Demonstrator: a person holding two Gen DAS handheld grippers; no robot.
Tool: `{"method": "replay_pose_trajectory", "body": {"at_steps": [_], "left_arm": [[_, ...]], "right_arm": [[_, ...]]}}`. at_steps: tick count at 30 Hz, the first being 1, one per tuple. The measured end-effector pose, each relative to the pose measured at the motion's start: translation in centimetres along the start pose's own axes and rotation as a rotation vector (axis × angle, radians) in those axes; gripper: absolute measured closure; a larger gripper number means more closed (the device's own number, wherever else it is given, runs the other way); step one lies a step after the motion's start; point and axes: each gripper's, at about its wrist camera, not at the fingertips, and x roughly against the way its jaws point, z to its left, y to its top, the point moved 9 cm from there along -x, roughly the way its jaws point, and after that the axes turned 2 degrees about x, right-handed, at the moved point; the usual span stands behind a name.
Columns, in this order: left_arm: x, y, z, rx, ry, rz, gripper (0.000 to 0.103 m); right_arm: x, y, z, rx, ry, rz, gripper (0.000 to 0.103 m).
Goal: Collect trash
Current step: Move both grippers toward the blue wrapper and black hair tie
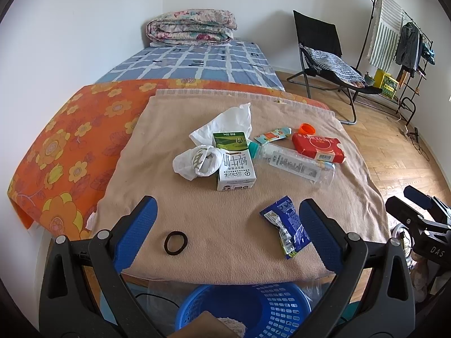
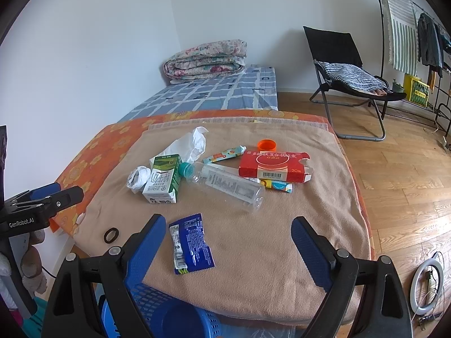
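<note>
Fuzzy tan blanket (image 1: 231,219), crinkly blue wrapper (image 1: 286,229)

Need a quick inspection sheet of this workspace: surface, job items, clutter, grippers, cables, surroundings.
Surface: tan blanket on the bed end.
Job's things: milk carton, clear bottle, red box, blue wrapper, tissue; blue basket below the edge.
Clutter: black hair tie.
Grippers: left gripper, right gripper, jaws open, empty.
Cables: black cord on the floor.
Surroundings: folding chair, clothes rack.
</note>
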Motion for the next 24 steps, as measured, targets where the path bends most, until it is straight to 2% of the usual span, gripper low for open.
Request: {"method": "replay_pose_trajectory", "body": {"at_steps": [6, 13, 24], "left_arm": [[-0.2, -0.3, 0.2, 0.004, 0.0, 0.008, 0.0], [-0.3, -2.1, -0.5, 0.011, 0.002, 0.03, 0.0], [1.0, -3.6, -1.0, 0.065, -0.001, 0.106, 0.0]], "right_arm": [[-0.2, -0.4, 0.0, -0.003, 0.004, 0.015, 0.011], [-0.7, -0.8, -0.2, -0.01, 0.007, 0.047, 0.011], [-1.1, -1.2, 0.0, -0.009, 0.012, 0.076, 0.01]]}}
